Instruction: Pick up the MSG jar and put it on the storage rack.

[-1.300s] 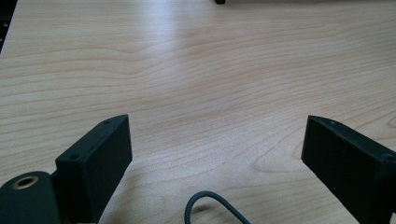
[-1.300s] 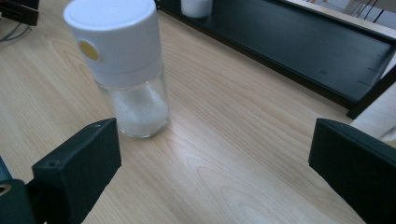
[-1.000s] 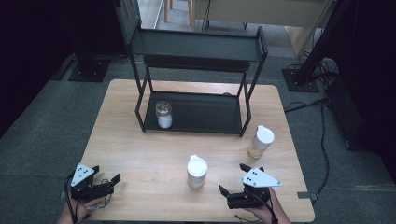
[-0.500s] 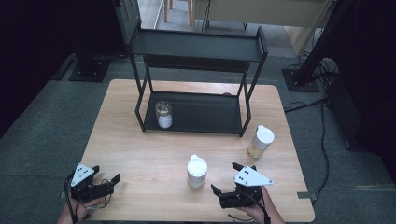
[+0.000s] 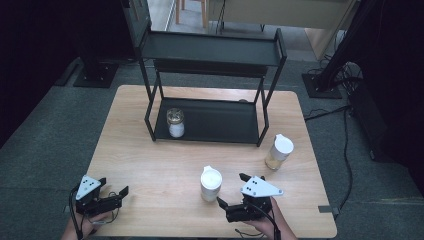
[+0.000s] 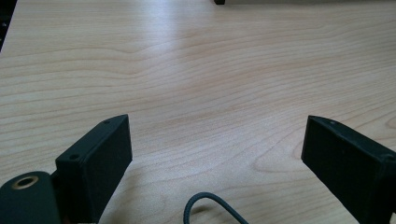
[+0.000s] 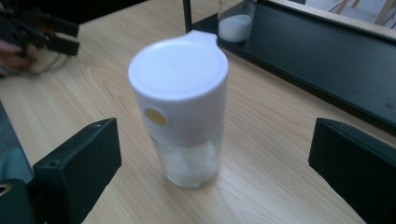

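1. From the high view: the right gripper (image 5: 231,191) sits low at the near edge of the counter (image 5: 140,150), its fingers spread wide and pointing at the white-lidded jar (image 5: 210,183), which stands upright just beside them, untouched.
2. Same view, far left: the left gripper (image 5: 115,186) rests near the front left corner of the counter, fingers spread, nothing between them, well apart from the jar.
3. Further back, a black 2-tier rack (image 5: 210,50) stands on the counter; a small glass jar (image 5: 175,122) with white powder sits on its lower shelf, at the left end.
4. A second white-lidded jar (image 5: 278,152), with tan contents, stands on the counter just outside the rack's front right leg.
5. Left gripper view now: 2 black fingers (image 6: 98,163) spread wide over bare wood grain, a loop of cable (image 6: 210,207) between them at the bottom.
6. Right gripper view: the white-lidded jar (image 7: 180,107) is dead centre between the open fingers (image 7: 77,172), upright on the counter, touching neither. Clear glass body, white contents low inside, a small yellow dot on the lid's side.
7. Behind it, the rack's lower shelf (image 7: 327,60) and the powder jar (image 7: 236,21); the other hand (image 7: 18,51) with its gripper shows blurred at the top left.
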A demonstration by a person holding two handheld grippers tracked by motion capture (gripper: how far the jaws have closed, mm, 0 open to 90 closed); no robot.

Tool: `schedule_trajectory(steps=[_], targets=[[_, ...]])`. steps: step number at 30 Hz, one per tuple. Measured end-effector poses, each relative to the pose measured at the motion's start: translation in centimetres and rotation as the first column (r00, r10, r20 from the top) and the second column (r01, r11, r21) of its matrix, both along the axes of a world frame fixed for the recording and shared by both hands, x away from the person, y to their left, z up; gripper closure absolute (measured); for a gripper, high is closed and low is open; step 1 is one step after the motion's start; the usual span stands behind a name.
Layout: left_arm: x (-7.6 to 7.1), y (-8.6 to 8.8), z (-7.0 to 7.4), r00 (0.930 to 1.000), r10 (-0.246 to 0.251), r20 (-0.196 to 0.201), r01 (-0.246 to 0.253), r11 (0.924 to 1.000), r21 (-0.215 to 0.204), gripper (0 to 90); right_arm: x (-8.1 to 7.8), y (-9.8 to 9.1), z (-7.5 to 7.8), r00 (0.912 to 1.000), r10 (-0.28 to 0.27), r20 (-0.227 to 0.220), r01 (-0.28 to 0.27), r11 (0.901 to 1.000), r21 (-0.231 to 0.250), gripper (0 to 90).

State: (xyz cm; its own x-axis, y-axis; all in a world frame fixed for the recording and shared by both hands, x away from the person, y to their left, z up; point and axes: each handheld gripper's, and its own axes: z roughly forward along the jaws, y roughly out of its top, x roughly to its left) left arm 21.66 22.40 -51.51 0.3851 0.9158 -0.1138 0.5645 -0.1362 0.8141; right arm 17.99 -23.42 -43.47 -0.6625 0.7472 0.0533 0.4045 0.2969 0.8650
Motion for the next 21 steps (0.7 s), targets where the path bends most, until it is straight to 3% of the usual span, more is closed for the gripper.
schedule_trajectory(steps=[2,4,7,21], targets=[[0.0,0.0,0.0,1.0,0.001,0.001,-0.001,1.0,-0.001,8.8,0.2,0.4,0.2,0.9999,-0.01,-0.014,0.011,0.9996,0.026,2.3],[0.0,0.0,0.0,1.0,0.0,0.001,0.0,1.0,-0.003,8.8,0.3,1.1,0.3,0.9998,-0.021,-0.002,0.021,0.9998,0.006,2.4],[0.0,0.1,0.0,1.0,-0.003,0.001,0.003,1.0,-0.004,8.8,0.6,2.3,-0.3,0.9992,-0.03,-0.025,0.03,0.9995,-0.008,2.5],[0.0,0.1,0.0,1.0,-0.007,0.001,0.007,1.0,-0.006,8.8,0.9,4.2,-0.8,0.9974,-0.065,-0.032,0.064,0.9979,-0.012,5.2]])
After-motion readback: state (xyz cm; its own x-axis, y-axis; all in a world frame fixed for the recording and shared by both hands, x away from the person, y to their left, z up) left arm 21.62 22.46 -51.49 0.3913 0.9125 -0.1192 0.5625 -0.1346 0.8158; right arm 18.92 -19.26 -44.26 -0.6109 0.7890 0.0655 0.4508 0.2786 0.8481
